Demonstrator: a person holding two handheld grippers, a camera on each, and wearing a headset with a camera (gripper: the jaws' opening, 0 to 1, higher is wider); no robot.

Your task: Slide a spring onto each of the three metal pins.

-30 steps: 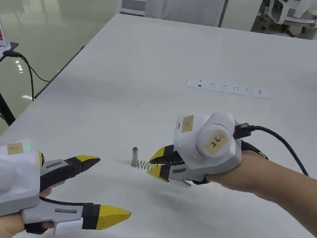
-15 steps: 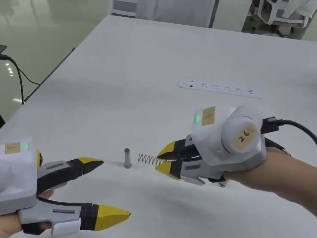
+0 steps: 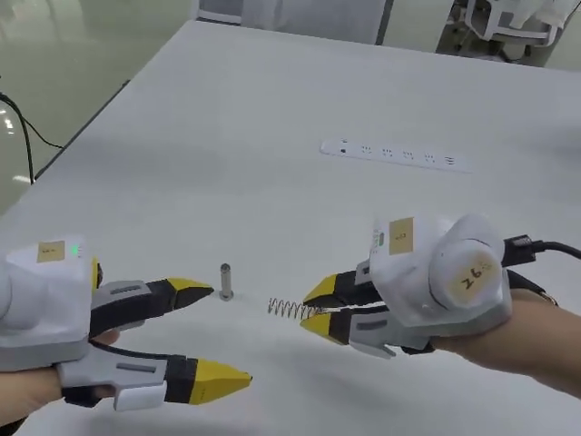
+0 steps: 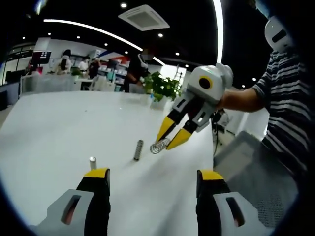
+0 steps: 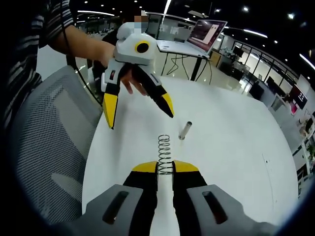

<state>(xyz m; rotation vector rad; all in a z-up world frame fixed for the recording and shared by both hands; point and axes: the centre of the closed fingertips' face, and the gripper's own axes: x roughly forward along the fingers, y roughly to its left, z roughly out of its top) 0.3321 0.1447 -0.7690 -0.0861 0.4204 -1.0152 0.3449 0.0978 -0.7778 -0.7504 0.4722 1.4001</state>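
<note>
A short metal pin (image 3: 225, 282) stands upright on the white table (image 3: 272, 136). My right gripper (image 3: 318, 309) is shut on one end of a coil spring (image 3: 289, 309), which lies level and points left at the pin with a small gap between them. The right gripper view has the spring (image 5: 165, 152) sticking out from my shut jaws toward the pin (image 5: 184, 130). My left gripper (image 3: 220, 331) is open, its upper fingertip (image 3: 201, 289) just left of the pin. In the left gripper view the pin (image 4: 92, 162) rises above my left jaw; a second small grey cylinder (image 4: 139, 150) stands further off.
A white power strip (image 3: 395, 154) lies further back on the table. The table's left edge (image 3: 91, 109) drops to the floor. A grey mesh chair (image 5: 44, 147) is beside the table and a laptop (image 5: 204, 34) sits at its far end.
My right gripper has drawn the spring back to the right, away from the pin it touched a second ago. My left gripper has come up closer to the pin.
</note>
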